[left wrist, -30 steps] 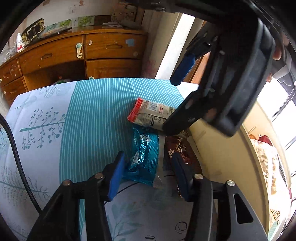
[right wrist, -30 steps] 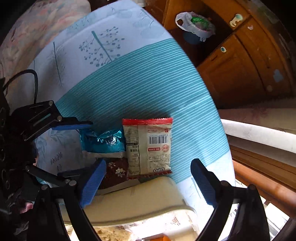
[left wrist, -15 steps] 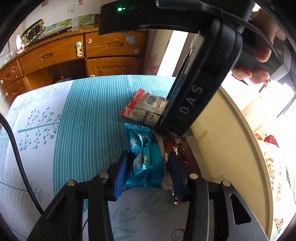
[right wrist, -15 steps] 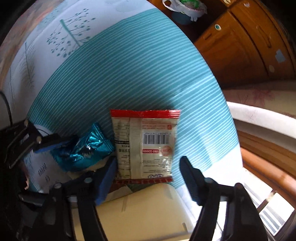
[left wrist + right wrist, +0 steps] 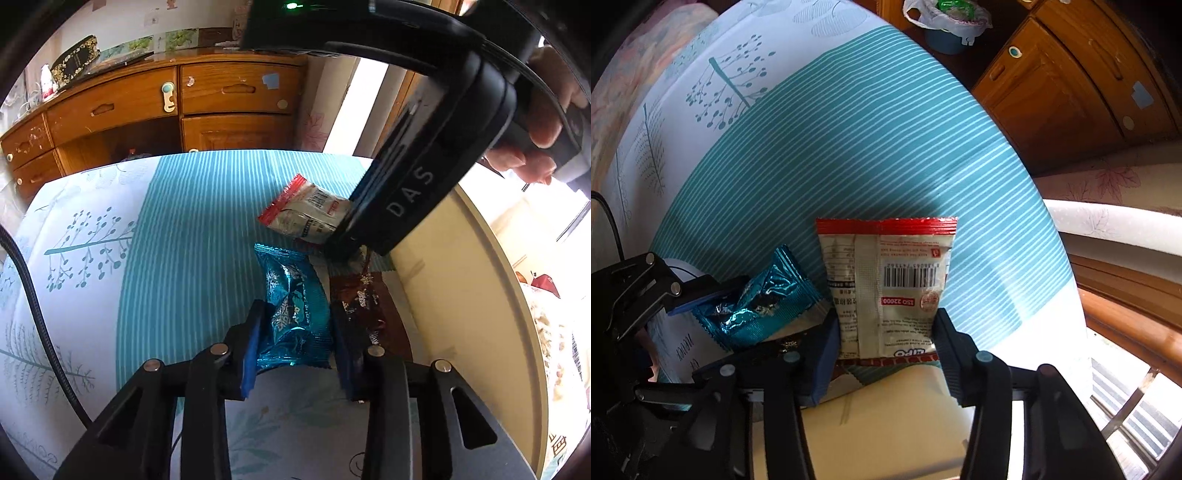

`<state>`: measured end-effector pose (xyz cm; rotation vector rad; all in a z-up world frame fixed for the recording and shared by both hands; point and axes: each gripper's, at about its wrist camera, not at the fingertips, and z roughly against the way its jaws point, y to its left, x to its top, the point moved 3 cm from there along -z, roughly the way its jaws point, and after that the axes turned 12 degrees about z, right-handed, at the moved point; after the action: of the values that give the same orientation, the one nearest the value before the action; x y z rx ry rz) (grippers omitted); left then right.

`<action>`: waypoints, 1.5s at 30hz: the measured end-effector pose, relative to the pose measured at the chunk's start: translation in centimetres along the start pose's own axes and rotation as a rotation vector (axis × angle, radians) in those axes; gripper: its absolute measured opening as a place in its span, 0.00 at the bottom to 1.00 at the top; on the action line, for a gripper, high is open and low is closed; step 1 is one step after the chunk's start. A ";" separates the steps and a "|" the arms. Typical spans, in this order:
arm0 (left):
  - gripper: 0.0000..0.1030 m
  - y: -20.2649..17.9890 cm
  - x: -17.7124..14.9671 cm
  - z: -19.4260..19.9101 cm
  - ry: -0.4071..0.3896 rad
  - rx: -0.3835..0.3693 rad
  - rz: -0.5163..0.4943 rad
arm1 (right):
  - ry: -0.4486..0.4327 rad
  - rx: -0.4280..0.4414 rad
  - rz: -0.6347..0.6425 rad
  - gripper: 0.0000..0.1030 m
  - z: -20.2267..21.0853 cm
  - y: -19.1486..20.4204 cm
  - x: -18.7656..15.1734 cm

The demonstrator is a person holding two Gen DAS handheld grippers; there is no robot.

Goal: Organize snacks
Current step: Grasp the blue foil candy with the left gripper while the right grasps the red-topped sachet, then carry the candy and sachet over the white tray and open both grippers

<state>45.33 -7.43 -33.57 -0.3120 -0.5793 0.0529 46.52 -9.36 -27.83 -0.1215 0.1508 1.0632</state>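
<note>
Snack packets lie together on our teal striped cloth [image 5: 192,236]: a blue foil packet [image 5: 295,314], a white packet with red ends [image 5: 886,284] and a brown packet [image 5: 364,306] beside a cream tray [image 5: 465,295]. Since a second ago both our tools have been closing. Our left gripper [image 5: 295,354] now pinches the blue packet, which has crumpled between the pads. Our right gripper [image 5: 884,354], wide before, now clasps the white packet's lower sides. Beyond the table stands a wooden dresser [image 5: 147,107], with a bin [image 5: 945,26] beside it.
</note>
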 end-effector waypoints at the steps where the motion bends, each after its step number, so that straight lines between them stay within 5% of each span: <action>1: 0.32 0.0 -0.2 0.2 -0.006 0.002 0.005 | -0.005 0.008 -0.005 0.46 0.2 -0.3 -0.1; 12: 0.32 0.9 -0.8 5.0 -0.080 0.037 0.051 | -0.159 -0.023 -0.021 0.45 4.0 0.8 -1.5; 21: 0.32 -0.8 -1.2 12.1 -0.218 -0.012 0.104 | -0.438 -0.101 -0.047 0.45 10.5 3.5 -5.0; 28: 0.32 -3.9 -1.8 16.2 -0.312 -0.070 0.130 | -0.651 -0.091 -0.201 0.45 13.7 3.7 -8.7; 35: 0.32 -8.1 -2.8 17.7 -0.347 -0.126 0.111 | -0.684 -0.083 -0.323 0.45 13.3 2.2 -12.7; 45: 0.32 -14.4 -4.8 17.2 -0.292 -0.180 0.039 | -0.692 -0.025 -0.490 0.45 10.9 2.7 -19.8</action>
<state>31.35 -17.07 -18.13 -0.4955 -0.8703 0.0847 35.38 -23.23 -13.55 0.1842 -0.4965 0.5694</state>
